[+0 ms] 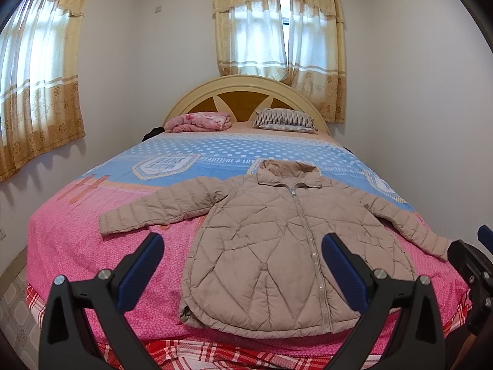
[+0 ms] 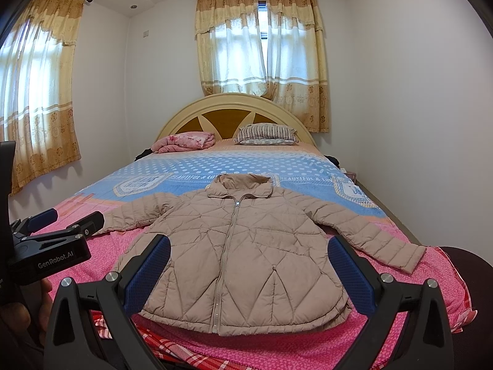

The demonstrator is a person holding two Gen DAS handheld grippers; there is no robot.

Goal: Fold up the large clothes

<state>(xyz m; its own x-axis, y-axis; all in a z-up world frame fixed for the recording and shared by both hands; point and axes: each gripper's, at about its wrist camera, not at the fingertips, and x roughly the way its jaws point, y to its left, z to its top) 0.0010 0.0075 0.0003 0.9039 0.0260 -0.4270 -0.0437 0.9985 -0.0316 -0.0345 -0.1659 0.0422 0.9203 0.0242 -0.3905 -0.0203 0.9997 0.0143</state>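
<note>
Both grippers, left gripper (image 1: 243, 262) and right gripper (image 2: 249, 265), hang released, jaws wide and empty. Ahead between each pair, a beige quilted jacket (image 1: 277, 240) lies flat, zipped, on the bed (image 1: 77, 246); its near hem partly hides behind the fingers.

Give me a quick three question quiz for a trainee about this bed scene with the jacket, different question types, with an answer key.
1. True or false: the jacket lies front up on the bed with its zipper closed.
2. Multiple choice: the sleeves are A) folded over the chest, B) spread out to both sides, C) tucked underneath.
3. Fill in: the left gripper and the right gripper are both ____ and hold nothing.

Key: 1 true; 2 B; 3 open. Extra: the striped pillow and pink blanket sit by the headboard, apart from the jacket.
</note>
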